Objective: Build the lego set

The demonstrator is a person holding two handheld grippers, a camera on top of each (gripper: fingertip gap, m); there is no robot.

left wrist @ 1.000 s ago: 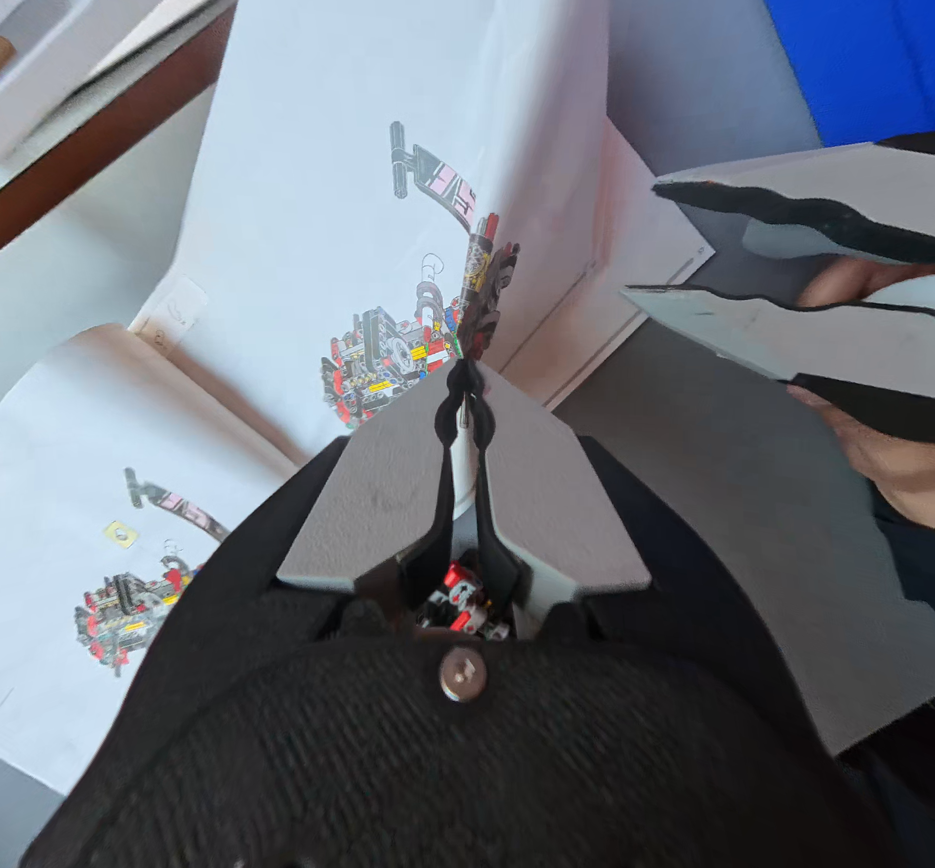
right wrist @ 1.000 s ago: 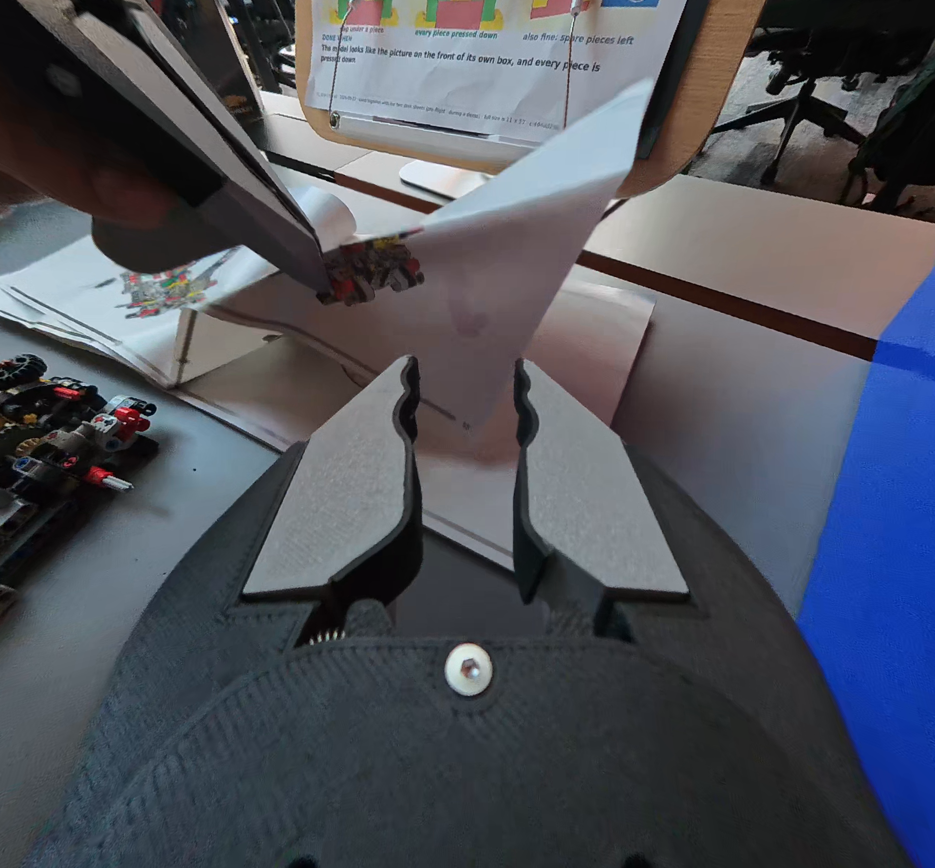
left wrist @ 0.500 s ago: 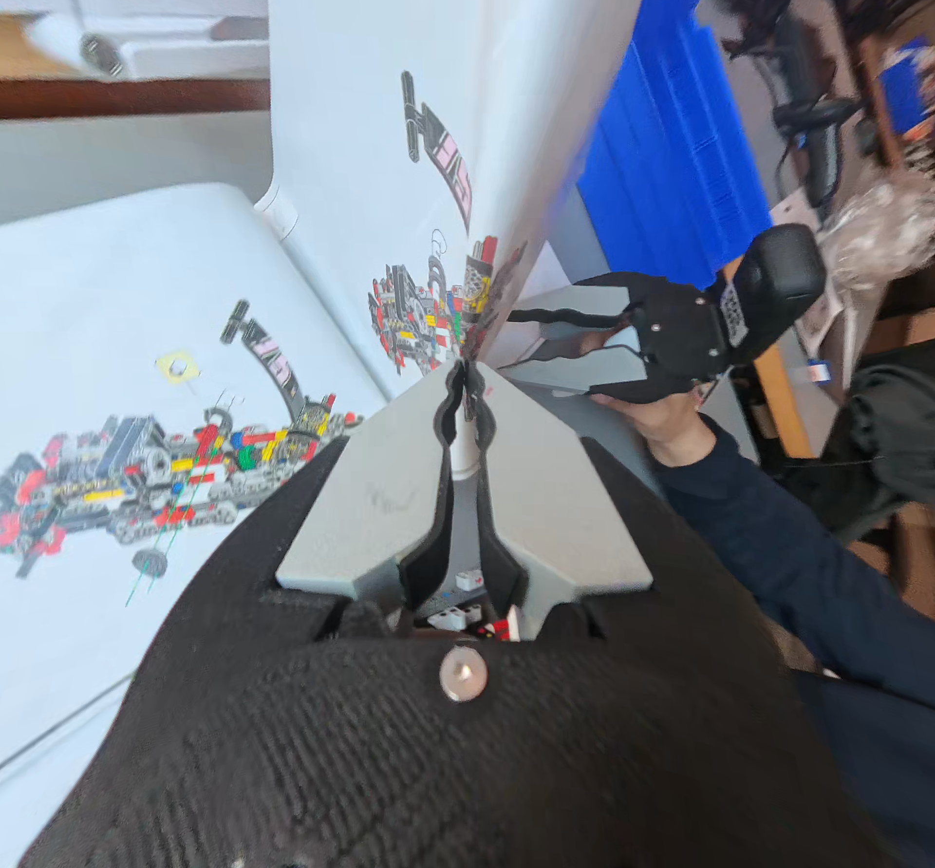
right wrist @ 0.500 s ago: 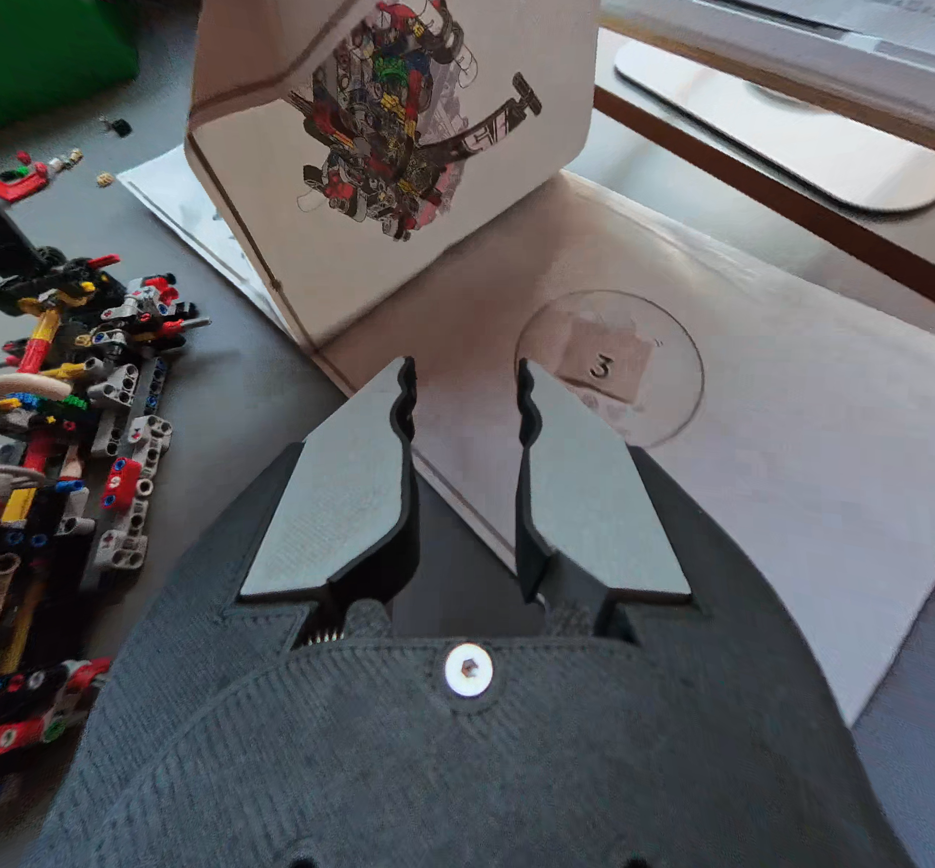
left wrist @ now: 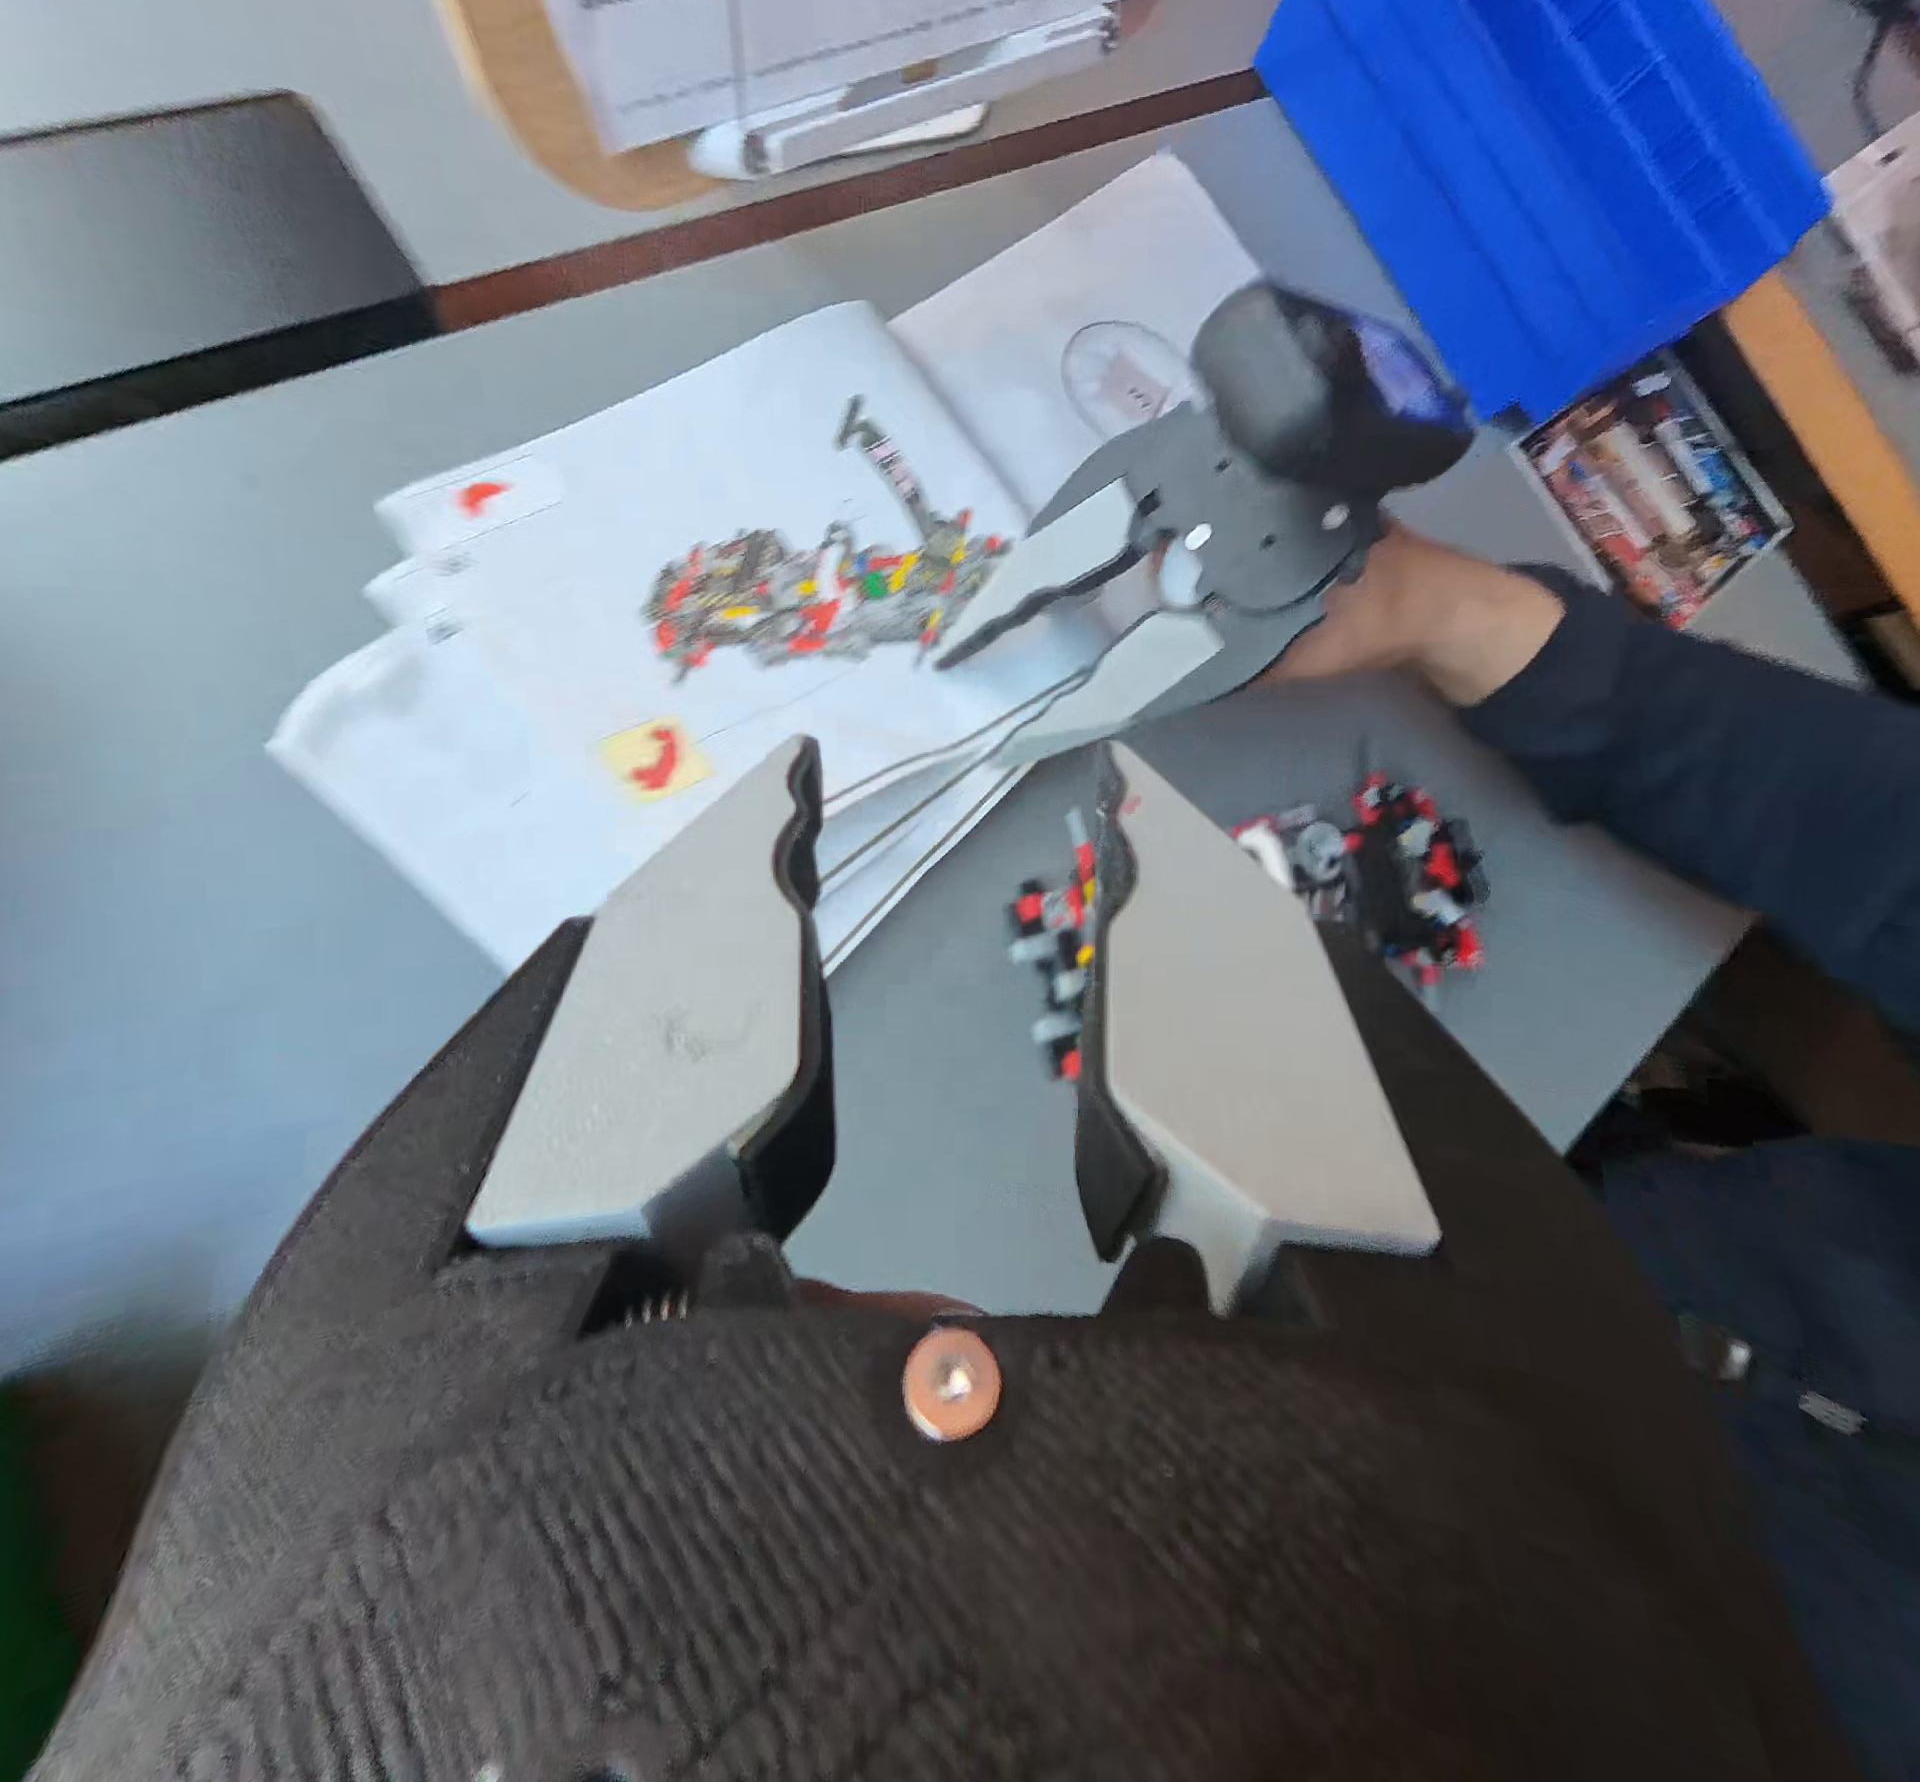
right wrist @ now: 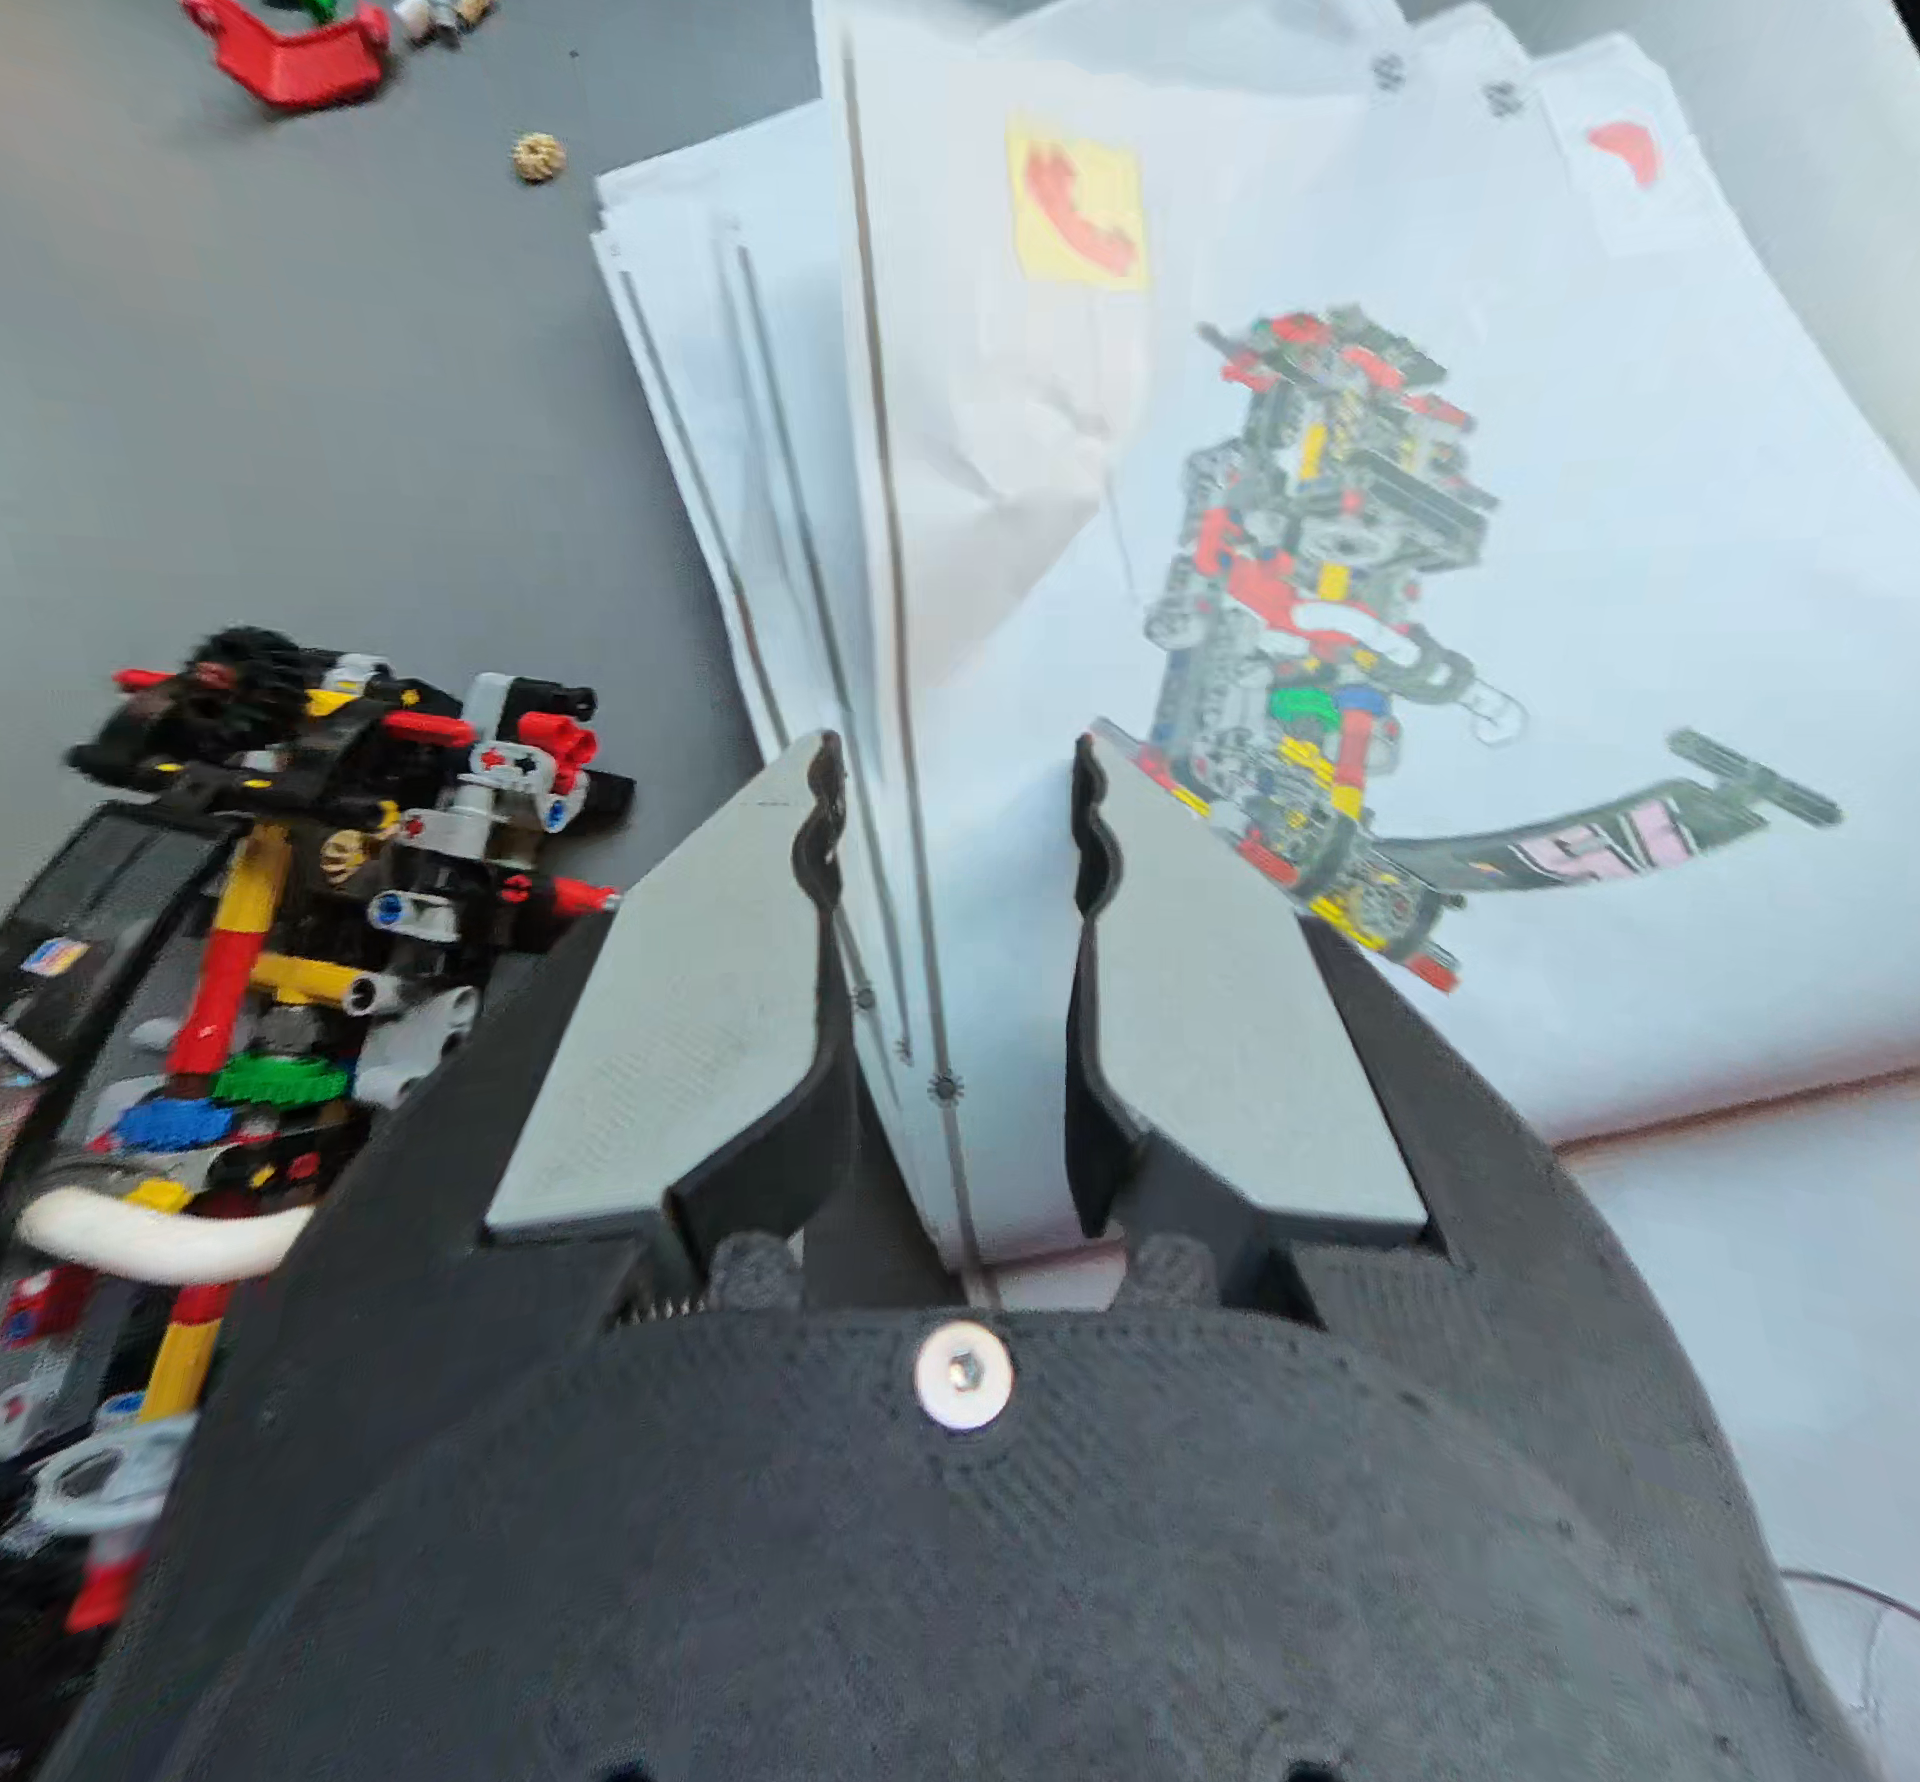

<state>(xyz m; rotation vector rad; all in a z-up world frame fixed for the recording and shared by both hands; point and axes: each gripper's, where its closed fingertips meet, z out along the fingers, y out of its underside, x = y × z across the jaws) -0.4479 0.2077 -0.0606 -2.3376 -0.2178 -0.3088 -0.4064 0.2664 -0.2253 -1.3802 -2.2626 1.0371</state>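
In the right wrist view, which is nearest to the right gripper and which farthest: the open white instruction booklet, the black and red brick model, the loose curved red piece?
1. Open white instruction booklet: under the right gripper, its page edges between the open fingers.
2. Black and red brick model: left of the fingers.
3. Loose curved red piece: far upper left.

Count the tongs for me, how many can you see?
2. The left tongs hang open above the grey table. The right tongs sit open over the instruction booklet. None seem hidden.
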